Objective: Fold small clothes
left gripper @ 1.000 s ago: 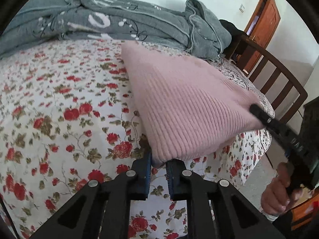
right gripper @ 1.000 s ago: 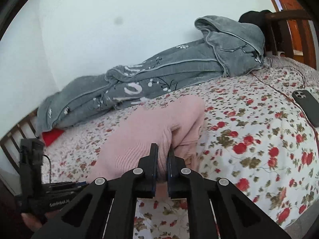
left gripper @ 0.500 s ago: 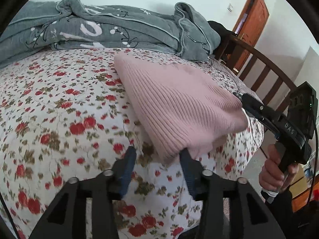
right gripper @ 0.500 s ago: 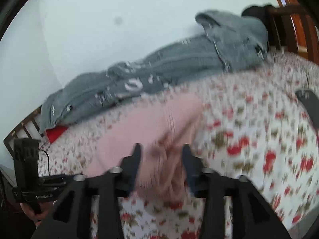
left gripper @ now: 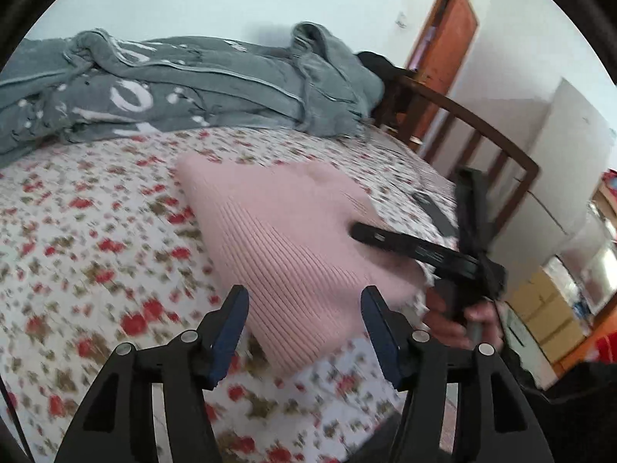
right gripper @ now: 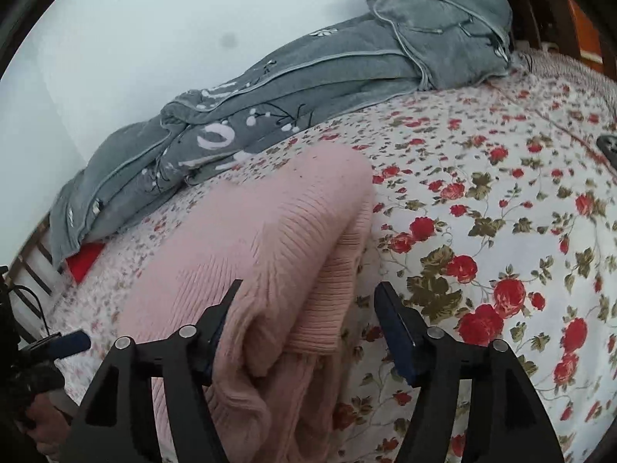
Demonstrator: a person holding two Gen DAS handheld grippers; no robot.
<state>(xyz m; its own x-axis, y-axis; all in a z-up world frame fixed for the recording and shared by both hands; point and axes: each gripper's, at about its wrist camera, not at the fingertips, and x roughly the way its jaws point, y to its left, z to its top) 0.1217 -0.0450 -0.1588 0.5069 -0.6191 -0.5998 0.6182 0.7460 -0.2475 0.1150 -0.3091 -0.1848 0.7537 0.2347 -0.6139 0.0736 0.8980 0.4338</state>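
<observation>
A folded pink ribbed knit garment (left gripper: 285, 231) lies on the flowered bedsheet (left gripper: 88, 231). My left gripper (left gripper: 304, 332) is open, its jaws wide apart just in front of the garment's near corner, holding nothing. My right gripper (right gripper: 308, 328) is open too, its jaws astride the garment's (right gripper: 270, 247) layered end without pinching it. The right gripper (left gripper: 416, 247) also shows in the left wrist view, reaching over the garment's right edge. The left gripper (right gripper: 58, 345) shows at the left edge of the right wrist view.
A grey patterned blanket (left gripper: 185, 88) is bunched along the wall side of the bed. A dark phone (left gripper: 432, 212) lies on the sheet to the right. A wooden footboard (left gripper: 474, 146) bounds the bed's end. A red item (right gripper: 83, 260) peeks from under the blanket.
Both grippers were shut on the pink garment a second ago. Both have opened and let it go, and it now rests folded on the bed.
</observation>
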